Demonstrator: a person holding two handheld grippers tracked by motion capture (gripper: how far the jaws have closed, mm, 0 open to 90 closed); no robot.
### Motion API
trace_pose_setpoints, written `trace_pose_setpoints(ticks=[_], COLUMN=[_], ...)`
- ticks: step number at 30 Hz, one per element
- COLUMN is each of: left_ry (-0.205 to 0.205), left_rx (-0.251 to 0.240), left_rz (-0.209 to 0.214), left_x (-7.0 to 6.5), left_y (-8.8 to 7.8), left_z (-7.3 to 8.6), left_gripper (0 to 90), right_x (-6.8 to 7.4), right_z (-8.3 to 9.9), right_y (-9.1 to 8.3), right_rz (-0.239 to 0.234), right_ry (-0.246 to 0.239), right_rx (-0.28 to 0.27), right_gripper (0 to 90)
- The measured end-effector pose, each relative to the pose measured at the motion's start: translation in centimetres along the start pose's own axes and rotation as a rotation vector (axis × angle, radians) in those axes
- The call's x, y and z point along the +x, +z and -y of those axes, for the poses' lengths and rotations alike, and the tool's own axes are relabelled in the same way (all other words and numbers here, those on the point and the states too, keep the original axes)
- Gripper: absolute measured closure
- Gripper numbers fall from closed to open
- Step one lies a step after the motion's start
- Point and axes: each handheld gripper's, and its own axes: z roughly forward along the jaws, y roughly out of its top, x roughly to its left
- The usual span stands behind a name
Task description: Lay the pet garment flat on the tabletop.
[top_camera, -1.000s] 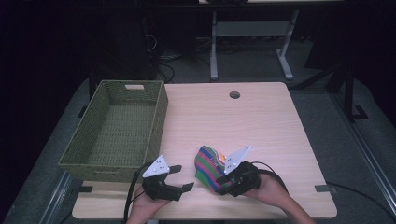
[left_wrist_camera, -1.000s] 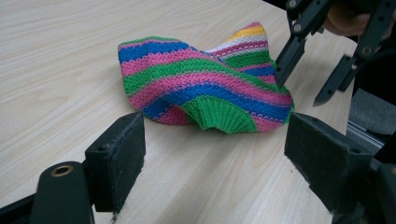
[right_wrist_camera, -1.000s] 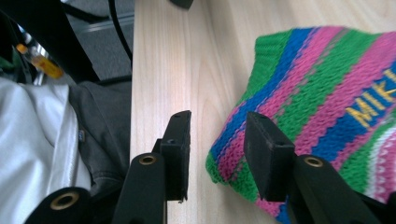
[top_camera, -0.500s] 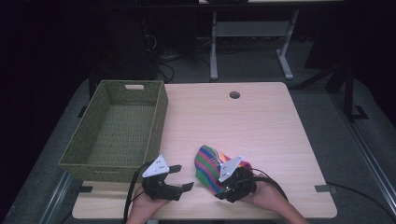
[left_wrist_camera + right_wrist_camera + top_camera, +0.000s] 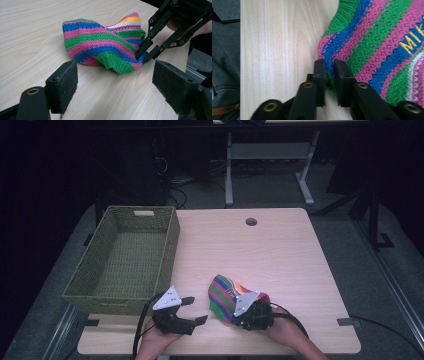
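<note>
Striped knit (image 5: pixel 105 47) pinched at its hem in my right tongs (image 5: pixel 329 67) — left tongs (image 5: pixel 113 82) gape just beside it; next, I'd lift toward the basket (image 5: pixel 127 265).

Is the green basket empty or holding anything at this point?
Empty: the high view shows bare weave across the basket's floor; the striped knit lies on the table.

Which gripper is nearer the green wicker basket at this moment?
Left. The left gripper sits open just off the green wicker basket, at its near right corner. The right gripper is farther right, shut on the striped knit cloth.
</note>
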Motion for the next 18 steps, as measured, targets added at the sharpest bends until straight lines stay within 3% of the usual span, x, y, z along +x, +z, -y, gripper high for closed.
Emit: trace_pose_setpoints(ticks=[6, 18], left_ry=[-0.001, -0.004], left_rx=[0.002, -0.006], left_rz=[0.003, 0.018], left_x=[0.1, 0.1], left_y=[0.0, 0.1], left_z=[0.0, -0.1], left_gripper=[20.2, 21.6], right_x=[-1.0, -2.5], right_z=[0.0, -0.2], right_y=[-0.7, -4.8], right_rz=[-0.06, -0.065], right_ry=[0.063, 0.137], right_rx=[-0.037, -0.153], right_gripper=[83.2, 83.5])
